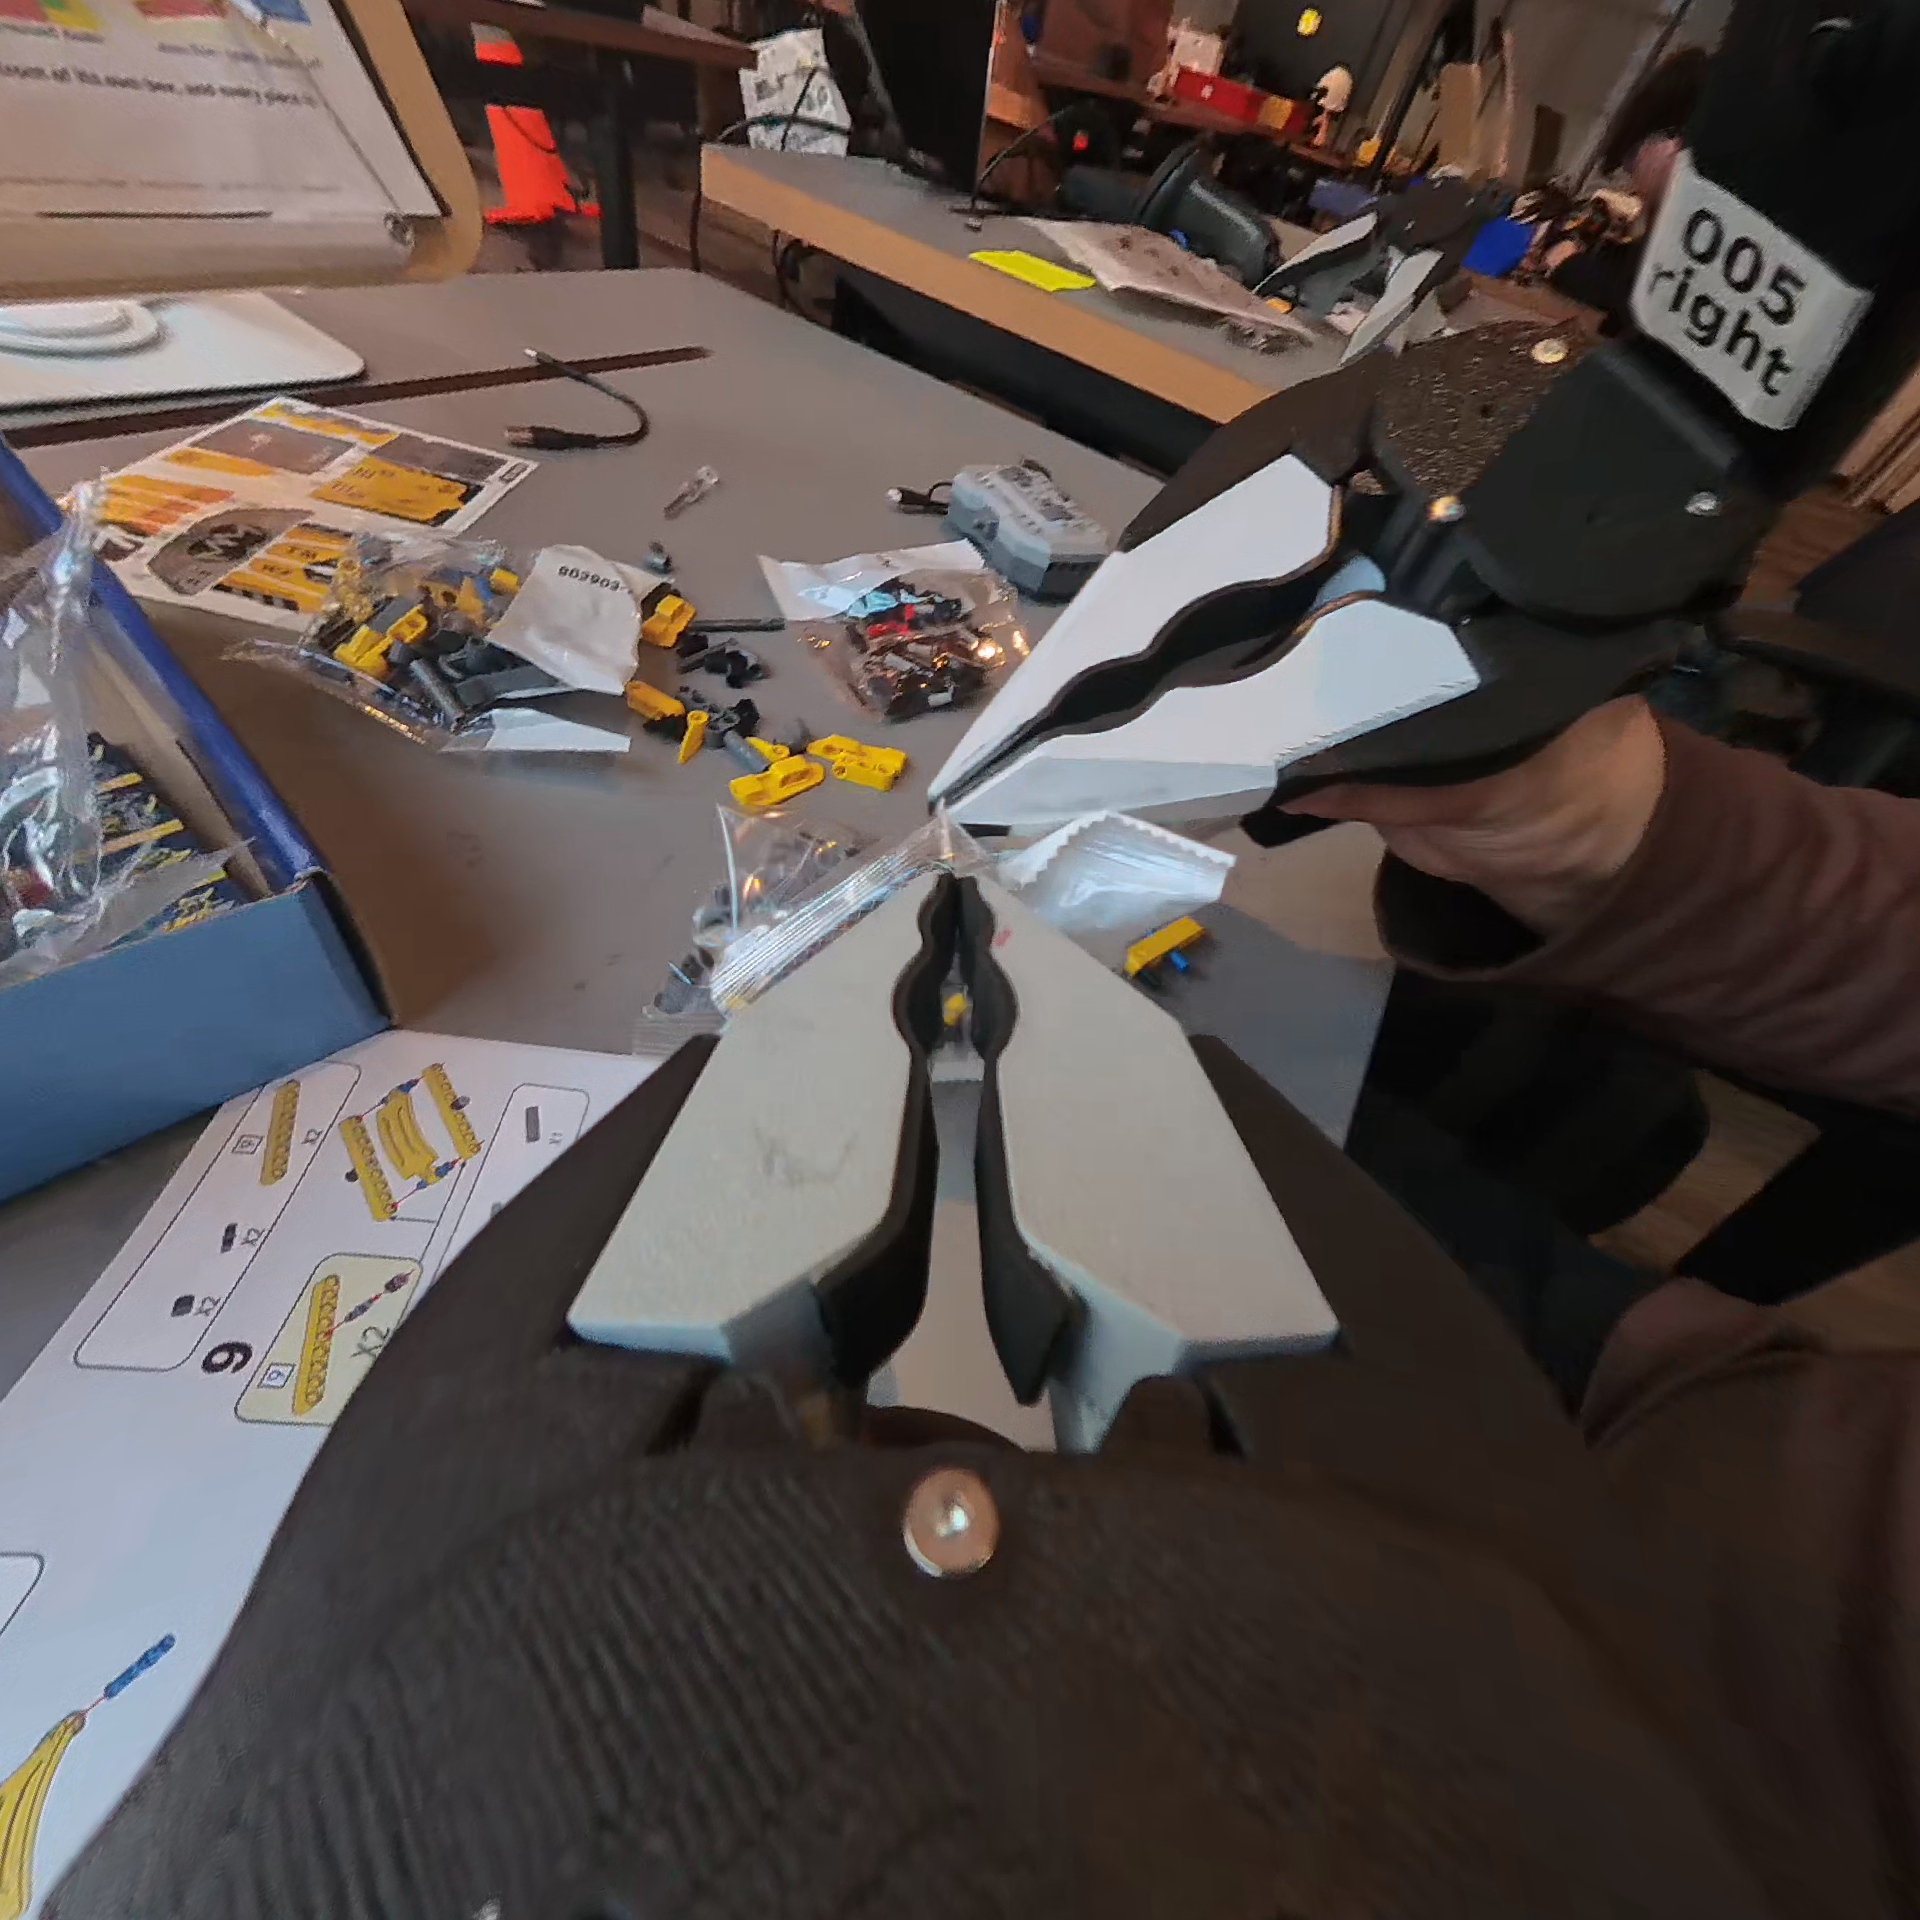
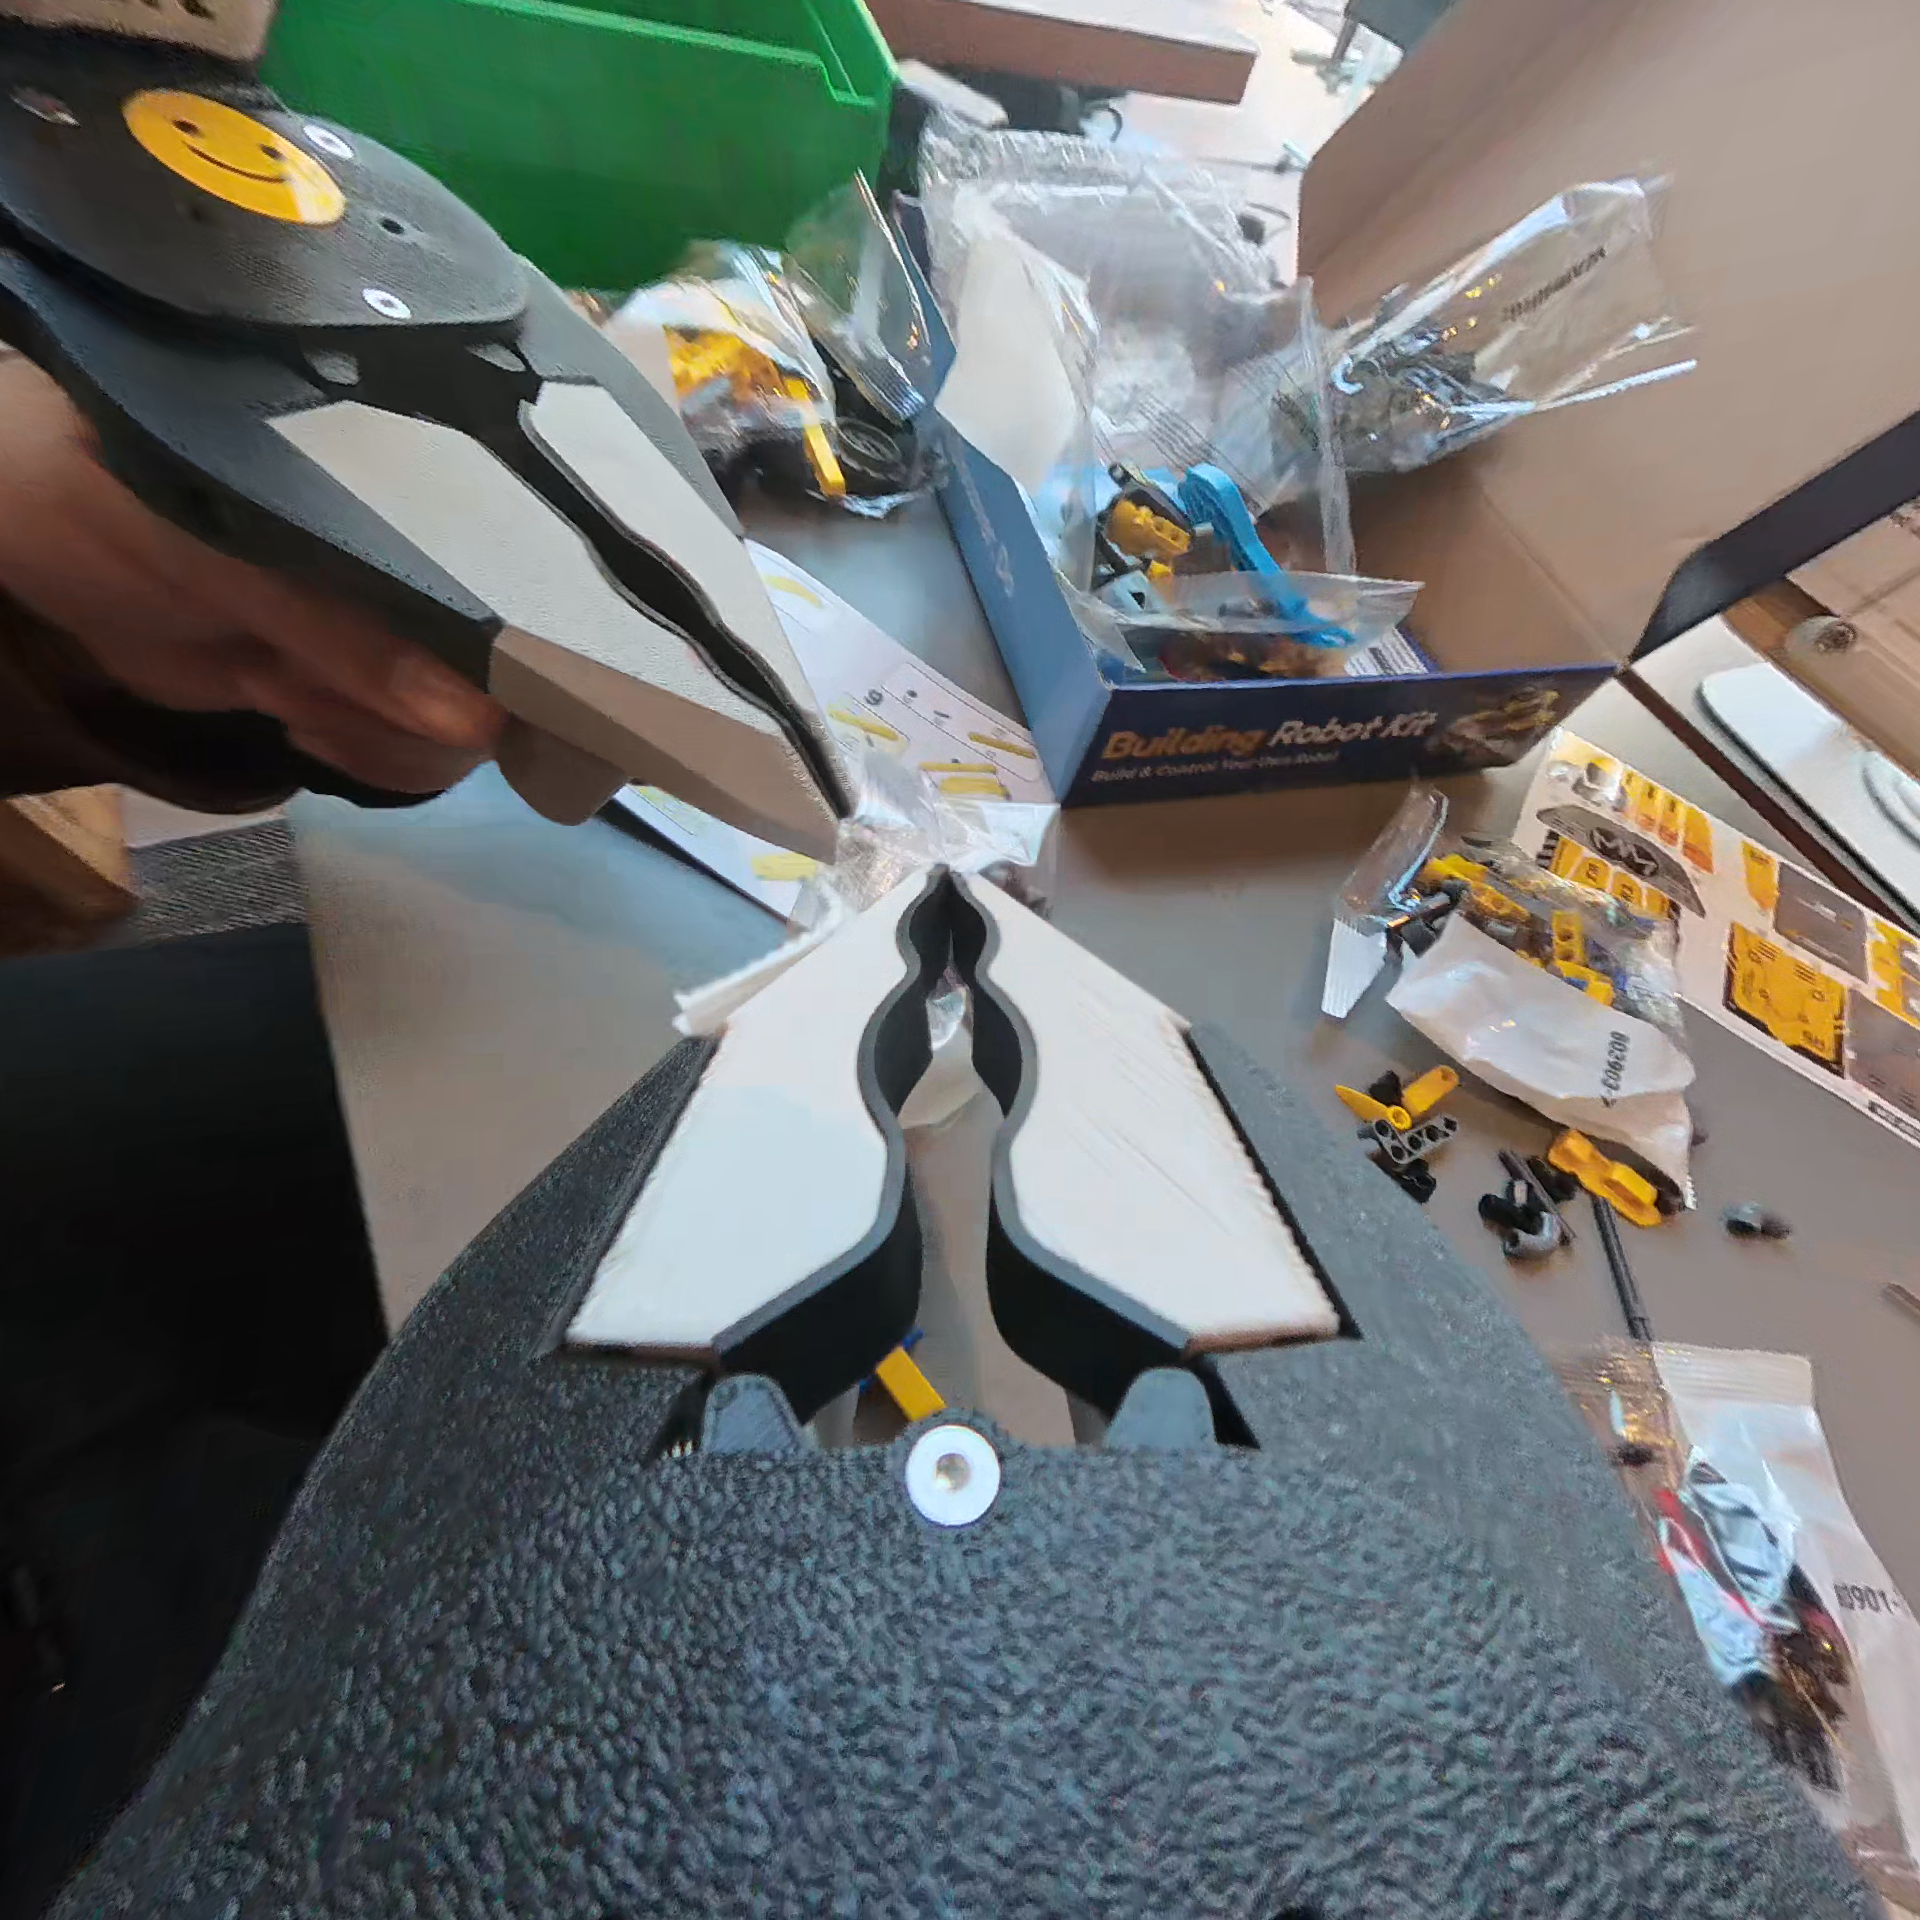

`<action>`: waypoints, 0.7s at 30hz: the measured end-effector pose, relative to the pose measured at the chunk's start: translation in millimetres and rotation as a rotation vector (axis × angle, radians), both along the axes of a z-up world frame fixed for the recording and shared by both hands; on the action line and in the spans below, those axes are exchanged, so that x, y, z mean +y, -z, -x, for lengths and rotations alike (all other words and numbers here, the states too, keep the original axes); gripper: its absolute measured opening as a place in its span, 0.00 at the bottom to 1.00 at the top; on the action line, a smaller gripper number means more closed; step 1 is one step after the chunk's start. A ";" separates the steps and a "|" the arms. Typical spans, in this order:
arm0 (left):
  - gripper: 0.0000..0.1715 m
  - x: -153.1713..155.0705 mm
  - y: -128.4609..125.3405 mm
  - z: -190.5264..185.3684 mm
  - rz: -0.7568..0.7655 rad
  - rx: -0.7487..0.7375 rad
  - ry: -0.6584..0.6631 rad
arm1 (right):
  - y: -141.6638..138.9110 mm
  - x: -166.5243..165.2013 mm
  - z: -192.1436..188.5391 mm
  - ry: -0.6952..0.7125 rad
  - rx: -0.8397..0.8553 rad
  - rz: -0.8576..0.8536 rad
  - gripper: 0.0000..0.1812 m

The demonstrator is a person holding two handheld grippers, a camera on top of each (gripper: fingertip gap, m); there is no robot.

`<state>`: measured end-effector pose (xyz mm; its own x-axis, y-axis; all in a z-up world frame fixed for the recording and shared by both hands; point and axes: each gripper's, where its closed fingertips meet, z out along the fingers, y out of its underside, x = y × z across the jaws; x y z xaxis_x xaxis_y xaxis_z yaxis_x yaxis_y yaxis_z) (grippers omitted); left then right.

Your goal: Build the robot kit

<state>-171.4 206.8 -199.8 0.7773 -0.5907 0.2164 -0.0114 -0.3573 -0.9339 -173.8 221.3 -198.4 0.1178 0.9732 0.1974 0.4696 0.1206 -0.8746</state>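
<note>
While both grippers [image 1: 954,883] [image 2: 948,883] pinch 1 clear bag [image 1: 831,904], jaws closed, its blurred contents stay unreadable.

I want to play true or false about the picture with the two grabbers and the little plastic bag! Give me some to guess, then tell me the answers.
1. Both hand-held grippers pinch the same small clear plastic bag. True: the left hand-held gripper and the right hand-held gripper are both shut on it.
2. The blue cardboard box is closed. False: it is open, with bags inside.
3. Loose yellow plastic building pieces lie on the grey table. True.
4. The printed instruction booklet sits inside the box. False: it lies on the table beside the box.
</note>
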 end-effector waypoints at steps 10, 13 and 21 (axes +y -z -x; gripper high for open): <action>0.00 10.5 18.7 17.7 -0.012 0.108 -0.104 | 19.1 15.5 19.3 0.078 -0.051 -0.034 0.00; 0.00 10.3 22.8 15.8 -0.015 0.127 -0.110 | 24.5 21.5 18.3 0.111 -0.065 -0.039 0.00; 0.00 6.8 32.2 15.9 0.029 0.112 -0.099 | -22.0 75.4 -33.4 0.237 0.124 0.093 0.00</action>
